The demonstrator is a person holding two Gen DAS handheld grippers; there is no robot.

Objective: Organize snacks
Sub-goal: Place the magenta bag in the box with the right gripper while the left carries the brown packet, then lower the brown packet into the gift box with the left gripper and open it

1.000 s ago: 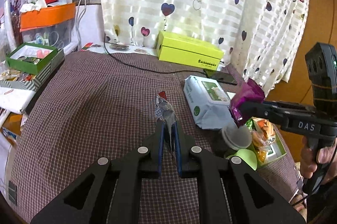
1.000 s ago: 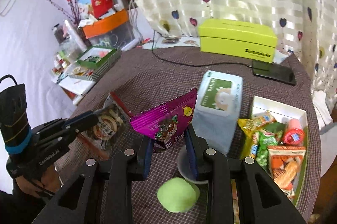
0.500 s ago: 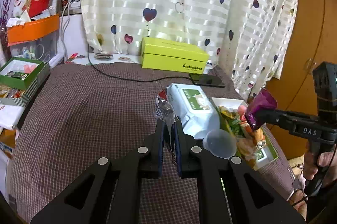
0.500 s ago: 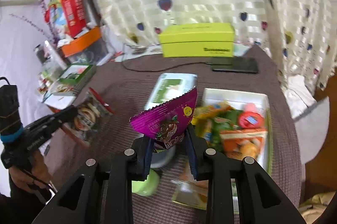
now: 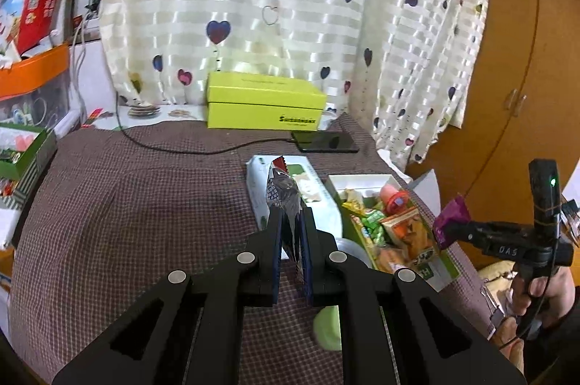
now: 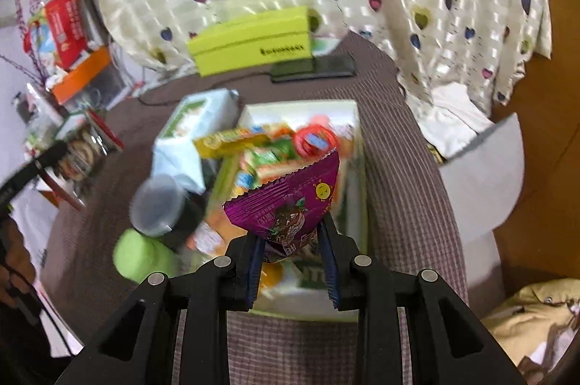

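1. Pinching a silver snack packet (image 5: 284,200), the left gripper (image 5: 290,225) is nearly closed, with the packet held edge-on and upright between its blue-lined fingers, above the checked tablecloth (image 5: 127,211).
2. The same packet is seen from the right wrist view as a clear-fronted bag with ring-shaped snacks (image 6: 81,149), though blur makes the contents hard to confirm.
3. A purple snack packet (image 6: 290,203) is clamped by the right gripper (image 6: 291,240); its jaws are partly closed on the packet's lower corner, serrated top edge up.
4. The purple packet is held above the snack box (image 6: 357,145), over its near end.
5. In the left wrist view the right gripper (image 5: 449,229) is seen at the right edge of the table, purple packet (image 5: 451,218) at its tip, just beside the snack box (image 5: 447,267).
6. The snack box is already filled with several packets in orange, green and yellow, plus 1 round red-lidded item (image 5: 395,198).
7. A wet-wipes pack (image 5: 261,189) lies touching or just beside the box on its left.
8. A clear plastic cup (image 6: 157,203) and a green round object (image 6: 137,256) sit near the box's near-left corner.
9. A yellow-green box (image 5: 264,102) and a black phone (image 5: 324,142) with a cable lie at the far edge, in front of the heart-print curtain (image 5: 290,4).
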